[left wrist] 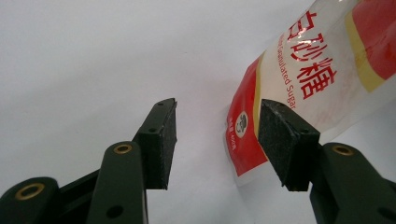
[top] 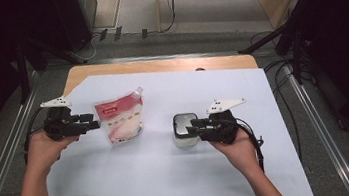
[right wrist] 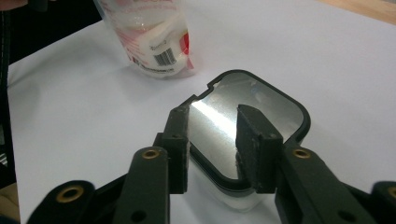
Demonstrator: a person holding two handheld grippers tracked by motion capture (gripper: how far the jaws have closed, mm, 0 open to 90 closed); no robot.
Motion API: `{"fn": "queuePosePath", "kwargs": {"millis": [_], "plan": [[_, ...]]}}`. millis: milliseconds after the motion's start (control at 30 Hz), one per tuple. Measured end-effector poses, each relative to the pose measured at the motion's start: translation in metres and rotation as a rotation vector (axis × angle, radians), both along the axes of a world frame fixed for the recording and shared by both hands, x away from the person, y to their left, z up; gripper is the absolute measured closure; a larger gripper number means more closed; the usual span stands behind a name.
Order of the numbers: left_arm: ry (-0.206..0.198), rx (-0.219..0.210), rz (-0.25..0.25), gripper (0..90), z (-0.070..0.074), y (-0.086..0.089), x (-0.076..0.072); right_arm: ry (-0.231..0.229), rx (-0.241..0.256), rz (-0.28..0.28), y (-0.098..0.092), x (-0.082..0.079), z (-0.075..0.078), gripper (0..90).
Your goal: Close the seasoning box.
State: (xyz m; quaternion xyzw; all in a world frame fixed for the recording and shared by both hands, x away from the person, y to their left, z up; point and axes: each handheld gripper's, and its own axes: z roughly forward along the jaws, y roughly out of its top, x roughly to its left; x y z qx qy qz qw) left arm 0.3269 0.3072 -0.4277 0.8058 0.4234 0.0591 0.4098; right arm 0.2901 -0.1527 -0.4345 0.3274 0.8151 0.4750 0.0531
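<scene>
A red and white bag of granulated sugar (top: 120,120) stands on the white sheet (top: 172,179). My left gripper (top: 92,124) is just left of it, open. In the left gripper view the bag's lower corner (left wrist: 317,70) lies by the right jaw, and the gap between the jaws (left wrist: 217,140) is empty. A small clear container with a shiny metal lid and black rim (top: 184,127) sits at centre. My right gripper (top: 193,125) reaches it from the right, open. In the right gripper view its jaws (right wrist: 212,149) straddle the near edge of the lid (right wrist: 252,102), and the bag (right wrist: 154,42) stands beyond.
The white sheet covers most of a wooden table (top: 158,65), whose far edge shows bare. Metal rails run along both sides, and dark stands and cables crowd the floor behind. Bare sheet lies in front of both objects.
</scene>
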Motion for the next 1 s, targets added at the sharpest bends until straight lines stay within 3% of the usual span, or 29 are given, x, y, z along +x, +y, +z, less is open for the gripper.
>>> {"fn": "queuePosePath", "kwargs": {"millis": [300, 867, 1000], "plan": [[-0.006, -0.006, -0.001, 48.2, -0.001, -0.002, 0.001, -0.021, 0.026, -0.043, -0.017, 0.004, 0.002, 52.2], [0.000, -0.004, 0.000, 47.3, -0.002, -0.003, 0.004, -0.048, 0.056, -0.126, -0.054, 0.006, 0.003, 46.7], [-0.001, -0.002, 0.004, 47.0, -0.002, -0.003, 0.004, -0.068, 0.038, -0.142, -0.063, 0.006, -0.001, 46.0]]}}
